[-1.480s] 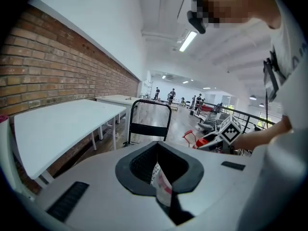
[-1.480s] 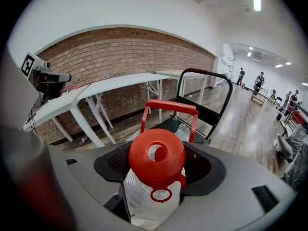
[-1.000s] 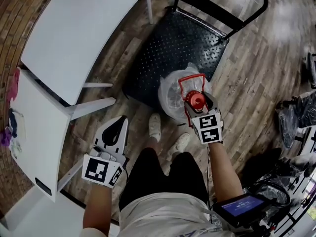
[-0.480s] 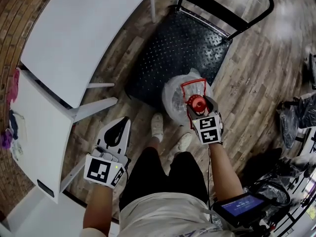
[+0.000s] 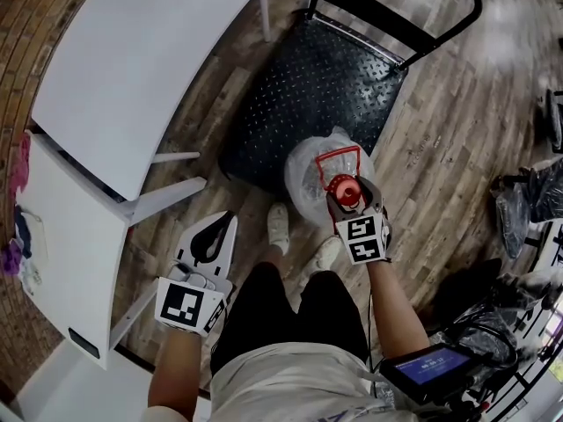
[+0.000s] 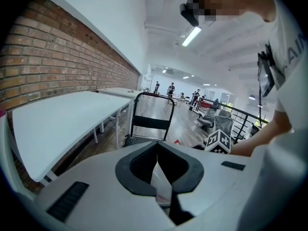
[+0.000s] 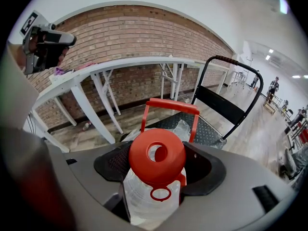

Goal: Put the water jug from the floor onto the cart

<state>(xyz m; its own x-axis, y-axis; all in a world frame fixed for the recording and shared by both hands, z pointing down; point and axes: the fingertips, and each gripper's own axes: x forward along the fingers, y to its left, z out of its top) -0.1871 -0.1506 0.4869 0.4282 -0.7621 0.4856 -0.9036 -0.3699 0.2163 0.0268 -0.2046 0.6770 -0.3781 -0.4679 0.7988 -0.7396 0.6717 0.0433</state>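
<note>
head view. water jug (image 5: pixel 315 172): clear plastic, loosely bagged, red cap (image 5: pixel 349 192), stands at the near edge of the black cart (image 5: pixel 308 86), just ahead of the person's shoes (image 5: pixel 278 225); cannot tell whether its base touches the wood floor (image 5: pixel 457 148). right gripper (image 5: pixel 352 202): angled down over the jug's top, jaws around the neck. left gripper (image 5: pixel 214 236): well apart to the left, beside the white tables (image 5: pixel 149 51).

left gripper view. jaw tips meet, nothing between them. cart's upright handle frame ahead; brick wall (image 6: pixel 57 66) at left.

right gripper view. jaws closed on the jug's neck under the cap, one pad on each side. red carry handle (image 7: pixel 172 105) stands upright behind the cap. cart deck directly beyond the jug.
</note>
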